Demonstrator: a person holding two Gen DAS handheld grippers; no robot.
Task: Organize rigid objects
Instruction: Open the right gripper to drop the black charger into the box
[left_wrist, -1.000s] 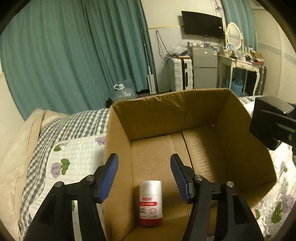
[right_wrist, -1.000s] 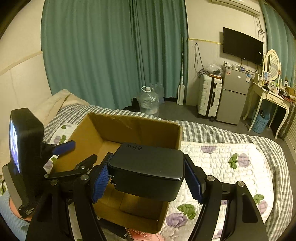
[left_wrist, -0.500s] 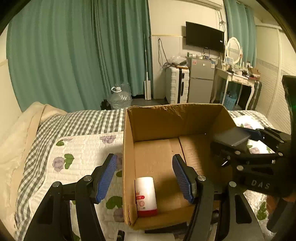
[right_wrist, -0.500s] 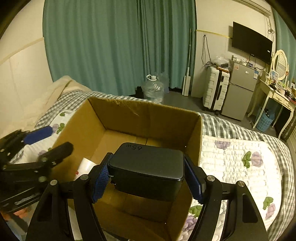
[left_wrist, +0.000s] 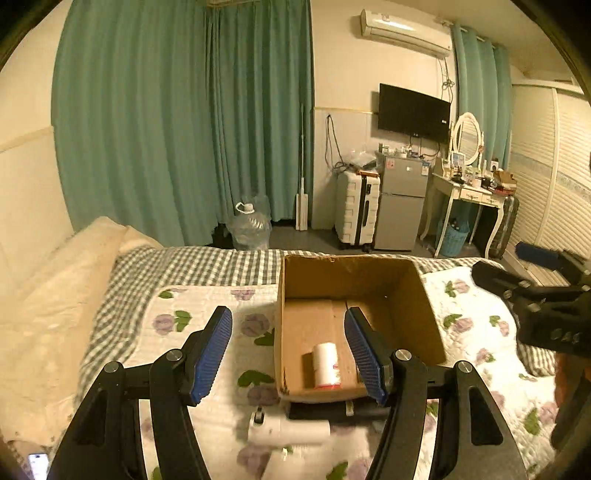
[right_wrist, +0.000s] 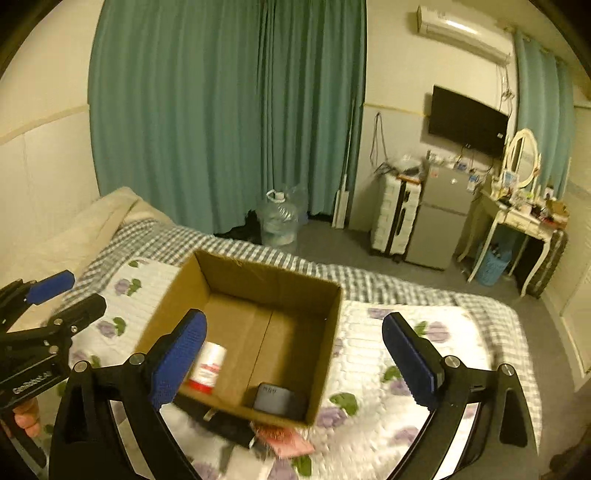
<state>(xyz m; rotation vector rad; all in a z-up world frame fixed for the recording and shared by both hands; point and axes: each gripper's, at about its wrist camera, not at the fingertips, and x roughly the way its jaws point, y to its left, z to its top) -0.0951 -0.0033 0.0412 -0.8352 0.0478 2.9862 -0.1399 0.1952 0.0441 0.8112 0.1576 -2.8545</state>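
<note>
Both grippers are spread wide and hold nothing: the left gripper (left_wrist: 288, 354) sits low in the middle of its view and the right gripper (right_wrist: 293, 354) low in its own. The cardboard box (right_wrist: 334, 325) stands on the flowered quilt (right_wrist: 373, 354) in the middle of the picture, with a white and red bottle (right_wrist: 206, 367) and a dark case (right_wrist: 275, 402) inside near its front wall. Green curtains (left_wrist: 184, 122) fill the upper left, a TV (left_wrist: 413, 109) hangs upper right.

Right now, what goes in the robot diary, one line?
left gripper: open | right gripper: open | black case, white bottle: in cardboard box
</note>
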